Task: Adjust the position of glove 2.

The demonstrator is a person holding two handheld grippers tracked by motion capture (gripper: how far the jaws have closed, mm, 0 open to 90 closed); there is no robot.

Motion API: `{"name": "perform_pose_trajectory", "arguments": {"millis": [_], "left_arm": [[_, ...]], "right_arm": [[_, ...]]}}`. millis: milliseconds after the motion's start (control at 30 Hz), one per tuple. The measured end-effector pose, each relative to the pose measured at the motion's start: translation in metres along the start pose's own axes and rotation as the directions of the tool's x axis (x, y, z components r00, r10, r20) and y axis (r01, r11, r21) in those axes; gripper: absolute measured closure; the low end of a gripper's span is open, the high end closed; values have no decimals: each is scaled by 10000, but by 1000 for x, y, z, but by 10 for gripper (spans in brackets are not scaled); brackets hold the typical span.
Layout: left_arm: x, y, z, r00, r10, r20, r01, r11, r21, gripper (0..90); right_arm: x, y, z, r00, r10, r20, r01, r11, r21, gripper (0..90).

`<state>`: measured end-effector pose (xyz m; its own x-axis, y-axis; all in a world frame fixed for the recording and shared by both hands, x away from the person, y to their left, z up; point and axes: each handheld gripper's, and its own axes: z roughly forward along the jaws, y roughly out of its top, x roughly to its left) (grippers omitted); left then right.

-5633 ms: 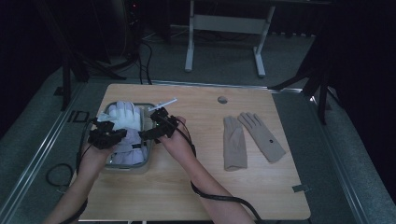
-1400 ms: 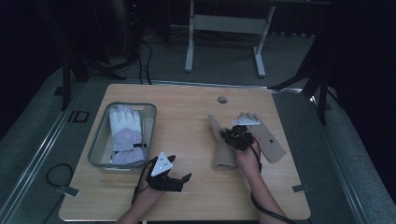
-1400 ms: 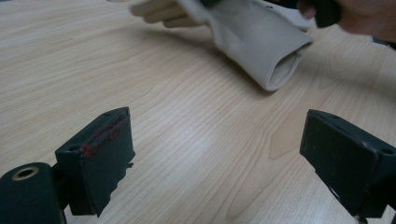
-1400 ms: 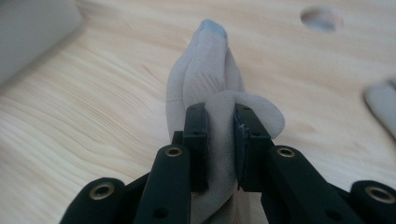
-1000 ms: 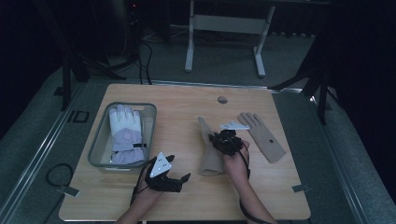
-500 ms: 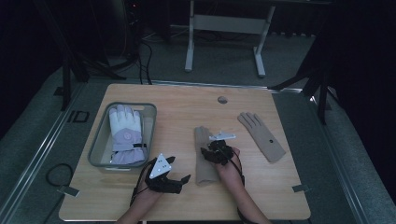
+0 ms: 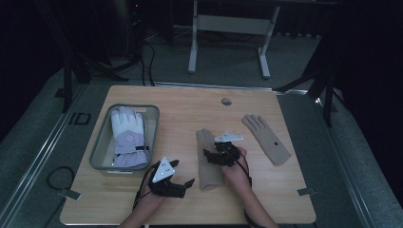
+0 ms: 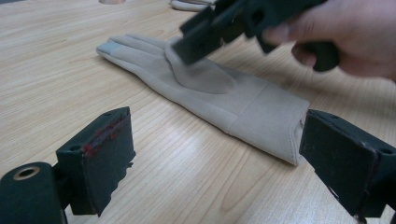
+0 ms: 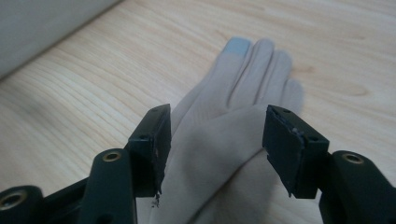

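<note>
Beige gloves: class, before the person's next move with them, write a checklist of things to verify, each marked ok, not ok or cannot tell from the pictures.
1. Near beige glove lies flat on the table, fingers pointing away from the person: ok.
2. Right gripper has let go: its jaws have just been opening and now straddle a raised fold of the glove; whether the pads are quite free of the cloth: cannot tell.
3. Left gripper open, nothing between its jaws, aimed at the glove's cuff: ok.
4. Second beige glove lies apart, at the right: ok.
5. Tray already holds a white glove; room for more: cannot tell.
</note>
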<state>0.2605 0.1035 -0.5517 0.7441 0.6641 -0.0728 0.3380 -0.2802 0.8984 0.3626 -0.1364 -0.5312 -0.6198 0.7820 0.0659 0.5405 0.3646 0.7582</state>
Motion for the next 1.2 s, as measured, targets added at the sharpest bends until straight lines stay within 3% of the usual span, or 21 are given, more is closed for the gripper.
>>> {"name": "perform_pose_trajectory", "arguments": {"millis": [300,467,667,733,767,933,1200], "left_arm": [[0,-1,0,9999,-27,98,27,10000,-17,100],[0,-1,1,9998,-33,204,34,10000,-66,100],[0,-1,1,9997,-26,230,27,10000,-45,100],[0,-1,2,9997,-48,247,50,10000,-75,100],[0,-1,1,9997,-37,247,39,10000,-72,100],[0,-1,1,9996,-38,274,41,9999,-124,100],[-1,-1,0,9994,-28,333,34,9999,-162,100]], "right_arm": [[-33,8,-28,9993,-333,185,337,9992,-216,444],[-67,4,-48,9969,-570,542,585,9980,-256,456],[-109,-4,-65,9960,-186,877,202,9996,-179,478],[-116,-5,-67,9954,-110,955,127,9998,-174,479],[-130,-7,-71,9933,69,1153,-58,9999,-96,483],[-163,-12,-77,9862,247,1637,-254,9997,20,501],[-199,-18,-73,9825,195,1854,-281,9986,437,528]]}}
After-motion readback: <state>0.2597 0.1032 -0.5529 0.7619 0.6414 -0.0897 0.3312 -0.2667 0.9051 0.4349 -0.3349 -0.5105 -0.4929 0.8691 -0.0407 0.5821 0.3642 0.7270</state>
